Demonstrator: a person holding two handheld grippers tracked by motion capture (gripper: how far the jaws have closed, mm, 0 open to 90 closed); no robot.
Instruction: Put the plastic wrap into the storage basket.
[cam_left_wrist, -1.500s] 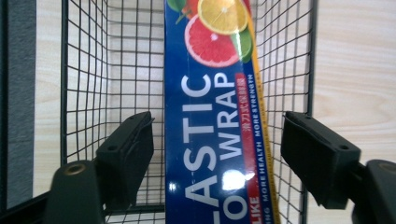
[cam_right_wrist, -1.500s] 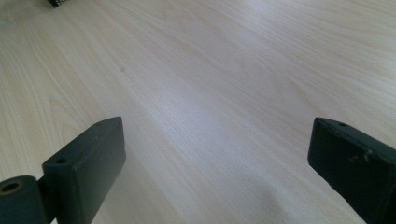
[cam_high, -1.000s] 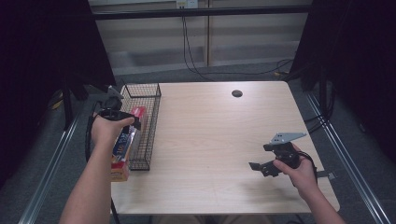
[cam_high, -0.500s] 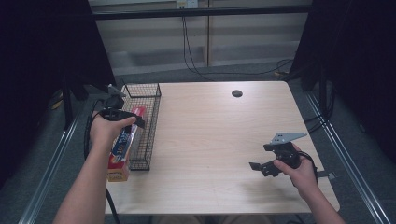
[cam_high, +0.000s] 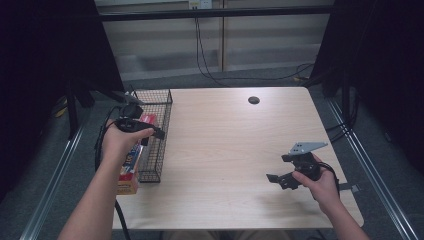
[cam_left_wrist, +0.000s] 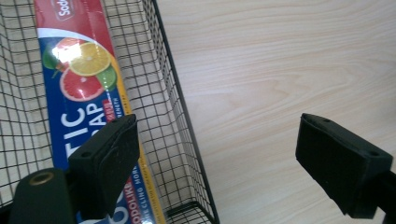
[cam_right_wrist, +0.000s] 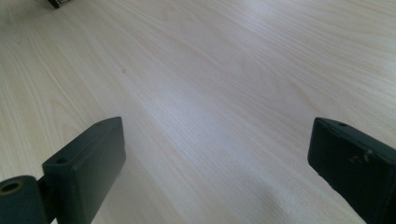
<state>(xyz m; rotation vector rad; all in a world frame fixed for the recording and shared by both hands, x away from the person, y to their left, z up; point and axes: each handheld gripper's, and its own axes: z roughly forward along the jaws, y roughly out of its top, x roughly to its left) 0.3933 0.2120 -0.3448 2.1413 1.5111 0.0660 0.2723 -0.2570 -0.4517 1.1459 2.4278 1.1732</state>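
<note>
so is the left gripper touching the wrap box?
Apart. In the left gripper view the left gripper has just been opening, nothing between its jaws; the wrap box lies in the basket behind one jaw.

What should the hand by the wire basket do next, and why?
Probably draw the left gripper up and away from the wire basket. Its jaws have just been opening and stand apart with nothing between them, while the cling wrap box lies inside the basket, so the drop looks finished.

The cling wrap box (cam_left_wrist: 84, 93) reads "Sod", "TIC", "AP" and "ODOLIKE CLING".
</note>
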